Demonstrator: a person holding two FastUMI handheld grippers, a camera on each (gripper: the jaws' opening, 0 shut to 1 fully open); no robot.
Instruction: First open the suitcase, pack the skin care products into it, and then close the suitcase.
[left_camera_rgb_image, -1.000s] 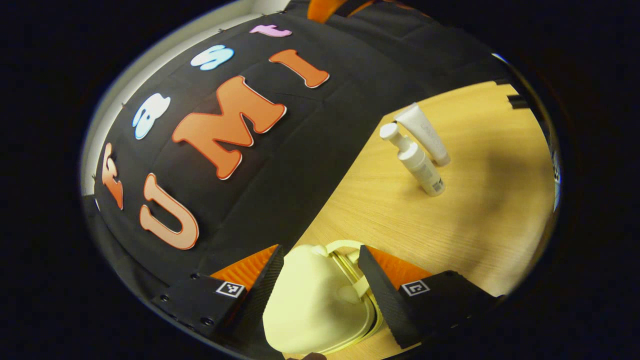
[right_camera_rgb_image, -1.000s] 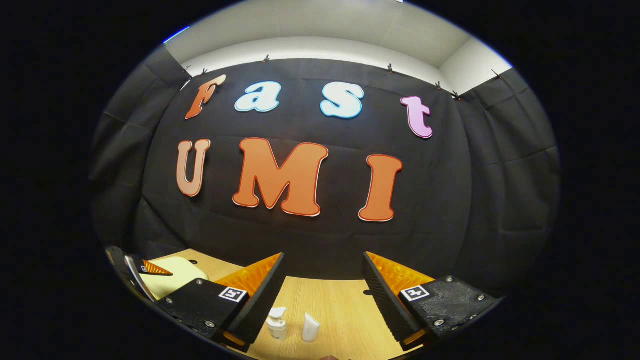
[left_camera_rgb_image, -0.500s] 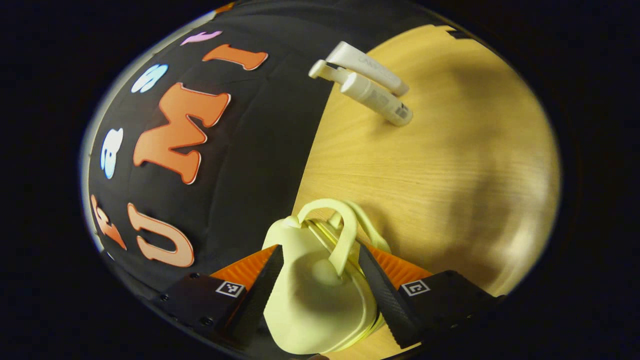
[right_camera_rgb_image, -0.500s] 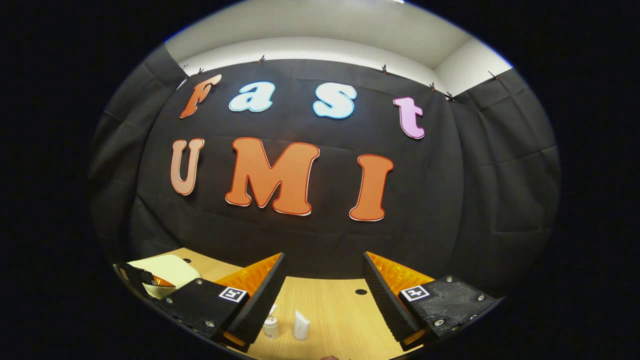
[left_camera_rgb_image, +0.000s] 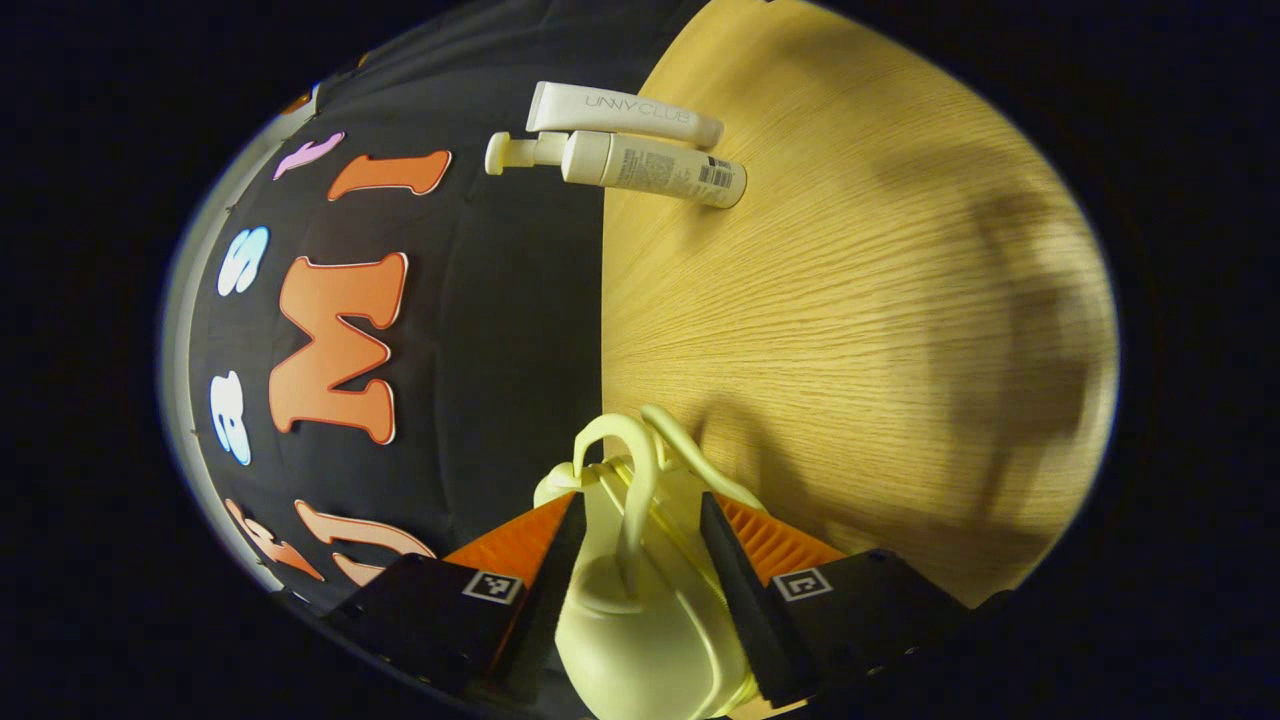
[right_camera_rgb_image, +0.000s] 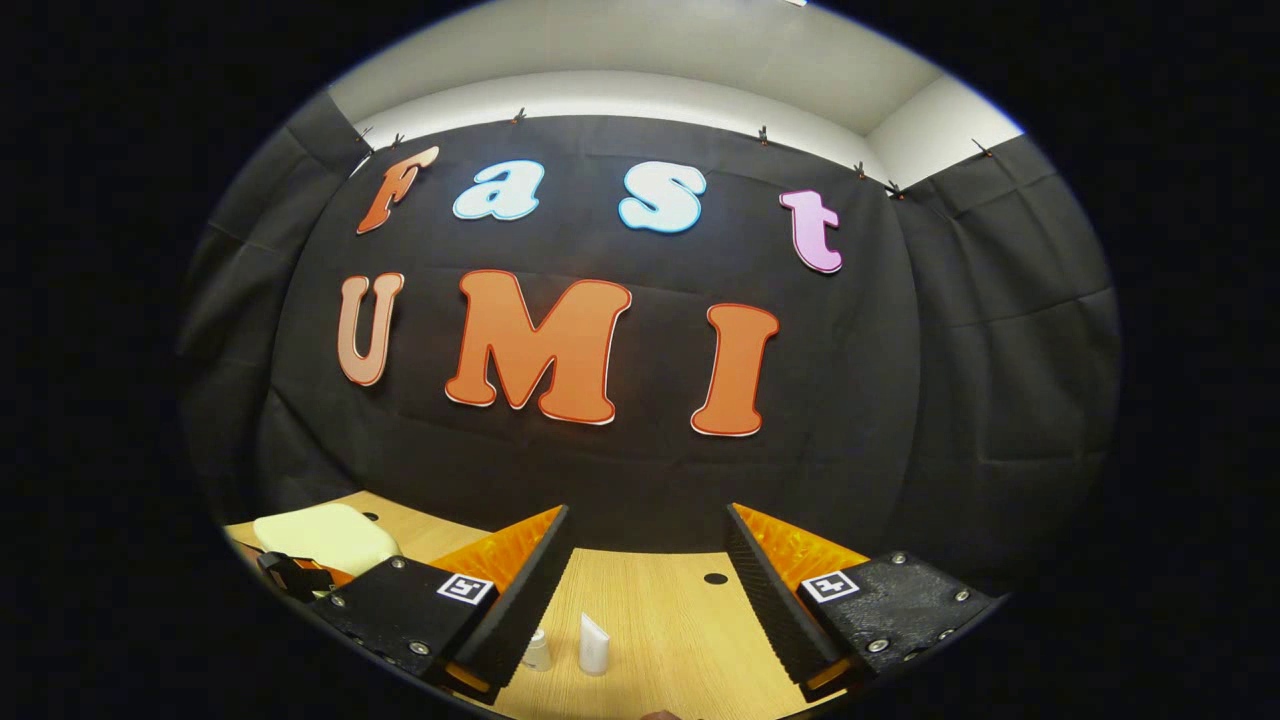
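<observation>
Your left tongs (left_camera_rgb_image: 635, 590) pinch the pale yellow suitcase (left_camera_rgb_image: 640, 620) at bottom centre of the left gripper view, both fingers pressed on its shell; handles poke up betw. them. Right tongs (right_camera_rgb_image: 645, 590) spread, nothing betw. them. Pump bottle (left_camera_rgb_image: 650, 168) and tube (left_camera_rgb_image: 620, 110) stand upper centre on the surface (left_camera_rgb_image: 850, 330), well apart from the case. Risk: smooth rounded shell, may squirt out of the pinch; still shut.

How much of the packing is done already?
Nothing is packed yet. The left claw grips the closed pale yellow suitcase near its handles. The pump bottle and tube stand on the table, unpacked. The right claw hangs open. Left: opening, packing both, closing.
</observation>
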